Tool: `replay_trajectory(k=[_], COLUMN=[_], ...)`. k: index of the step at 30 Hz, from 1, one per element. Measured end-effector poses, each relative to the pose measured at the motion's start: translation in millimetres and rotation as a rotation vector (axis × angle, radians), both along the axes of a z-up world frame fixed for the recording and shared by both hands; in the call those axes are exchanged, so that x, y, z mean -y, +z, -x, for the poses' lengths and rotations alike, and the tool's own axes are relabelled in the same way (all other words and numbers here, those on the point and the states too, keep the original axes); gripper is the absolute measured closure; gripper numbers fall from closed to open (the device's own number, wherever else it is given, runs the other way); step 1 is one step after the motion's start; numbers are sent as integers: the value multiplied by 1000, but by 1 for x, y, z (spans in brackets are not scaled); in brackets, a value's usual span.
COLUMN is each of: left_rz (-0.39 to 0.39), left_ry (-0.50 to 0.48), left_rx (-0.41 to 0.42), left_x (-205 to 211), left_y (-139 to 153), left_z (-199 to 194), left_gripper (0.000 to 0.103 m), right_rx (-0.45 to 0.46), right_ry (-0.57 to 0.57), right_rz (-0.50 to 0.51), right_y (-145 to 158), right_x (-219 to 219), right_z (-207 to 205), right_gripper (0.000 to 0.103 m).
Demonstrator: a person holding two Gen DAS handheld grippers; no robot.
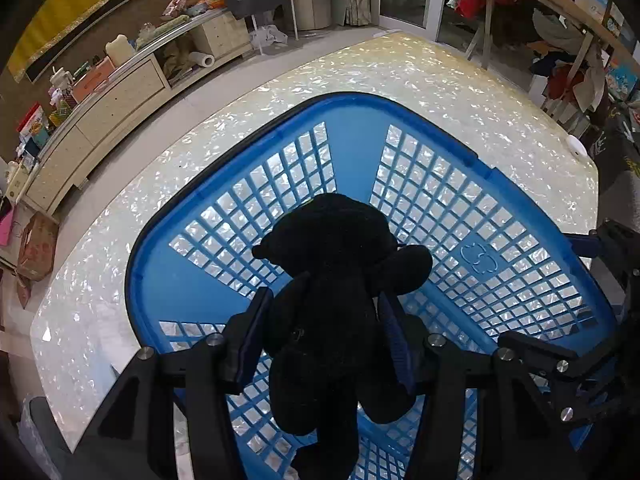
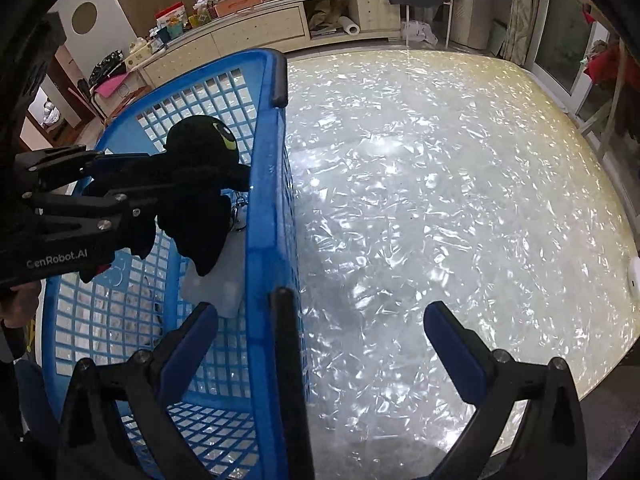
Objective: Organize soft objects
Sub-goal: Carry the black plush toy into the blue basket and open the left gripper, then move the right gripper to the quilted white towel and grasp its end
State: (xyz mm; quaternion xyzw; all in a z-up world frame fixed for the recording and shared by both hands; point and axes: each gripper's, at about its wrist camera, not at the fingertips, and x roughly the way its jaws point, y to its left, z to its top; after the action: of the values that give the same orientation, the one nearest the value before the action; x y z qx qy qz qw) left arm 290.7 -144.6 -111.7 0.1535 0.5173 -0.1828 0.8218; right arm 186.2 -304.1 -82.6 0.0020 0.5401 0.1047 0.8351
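Observation:
A black plush toy (image 1: 332,292) is squeezed between the blue pads of my left gripper (image 1: 326,316), held over the inside of a blue plastic lattice basket (image 1: 440,200). In the right wrist view the same plush toy (image 2: 200,184) hangs inside the basket (image 2: 264,184), held by the left gripper (image 2: 120,176). A pale soft object (image 2: 216,284) lies on the basket floor under it. My right gripper (image 2: 320,324) is open and empty, its jaws straddling the basket's near wall and black handle (image 2: 286,344).
The basket stands on a shiny pearl-patterned table (image 2: 440,200). A small white object (image 2: 634,276) lies at the table's right edge. A cluttered cream sideboard (image 1: 120,92) stands beyond the table, and a clothes rack (image 1: 560,40) at the right.

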Motion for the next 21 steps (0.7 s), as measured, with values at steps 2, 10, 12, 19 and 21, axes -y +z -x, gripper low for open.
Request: replay_trajectory(k=[2,10,12,19,21], left_rz=[6,-1,-9,-7,2], left_ry=[-5,-30,-27,-28,-19], left_rx=[-4,-11,-11,30,42], left_x=[-1,8,8,7,4], left_y=[1,1,1,21,30], left_z=[-1,8,9,20,27], left_gripper=[51,45,39,28,24], right_rx=[-1,-2,2,27,39], right_ry=[-1,-5,-6,-25,-24], right_rz=[0,-5,-2,-2,-1], right_y=[-1,3,3,16,22], right_x=[-1,5,6,11,10], right_z=[-2,3,5,13,17], right_gripper=[0,0,0,0,0])
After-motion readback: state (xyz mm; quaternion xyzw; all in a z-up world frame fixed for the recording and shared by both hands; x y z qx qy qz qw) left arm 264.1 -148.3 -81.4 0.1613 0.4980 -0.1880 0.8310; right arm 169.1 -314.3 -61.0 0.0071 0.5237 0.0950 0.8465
